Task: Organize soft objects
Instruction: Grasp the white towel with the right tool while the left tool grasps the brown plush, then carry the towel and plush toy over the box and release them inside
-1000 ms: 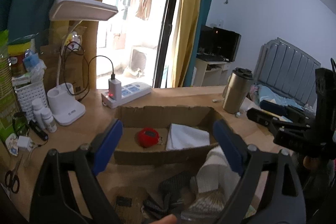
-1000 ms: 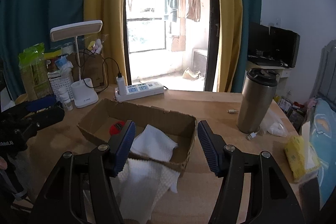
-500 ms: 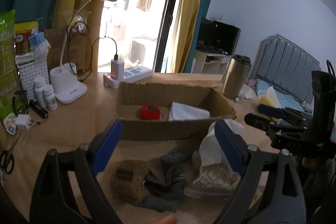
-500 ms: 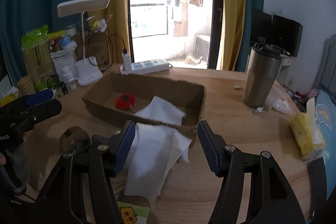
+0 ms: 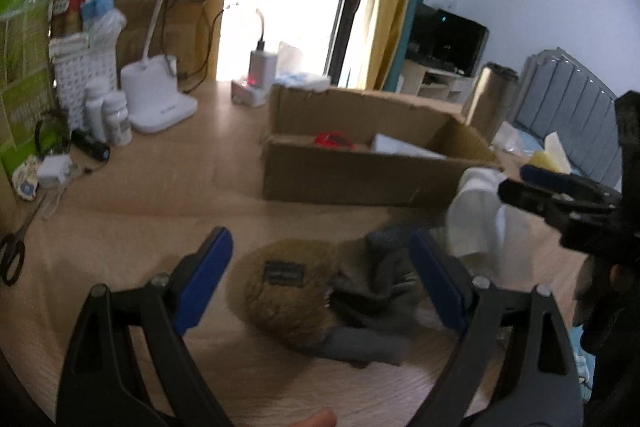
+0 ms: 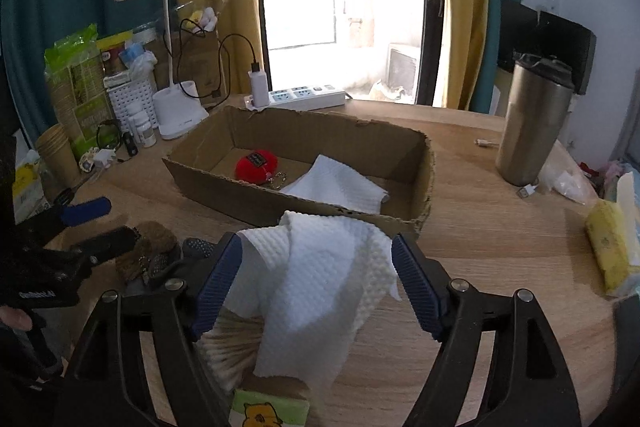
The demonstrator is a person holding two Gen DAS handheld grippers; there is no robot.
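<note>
At the far left of the counter, clutter is seen: a green packet, a white perforated basket, pill bottles, scissors and a desk lamp, with a power strip behind. None of these is judged to stand in the way.

The left claw is held released, its blue pads spread on either side of a brown fuzzy pouch, which lies on the counter touching a grey knitted cloth. The gathering step appears to be in hand: a descent and a closing on the pouch would be called for, with care that the grey cloth is not pinched along with it.

Beyond them stands the cardboard box, in which a red plush keychain and a folded white towel are already laid.

The right claw is likewise released, spread over a white waffle towel draped on a ribbed beige fabric just before the box wall. That wall would have to be cleared by a lift before any drop.

Further right, a steel tumbler, a plastic bag and a yellow tissue pack are kept well apart
</note>
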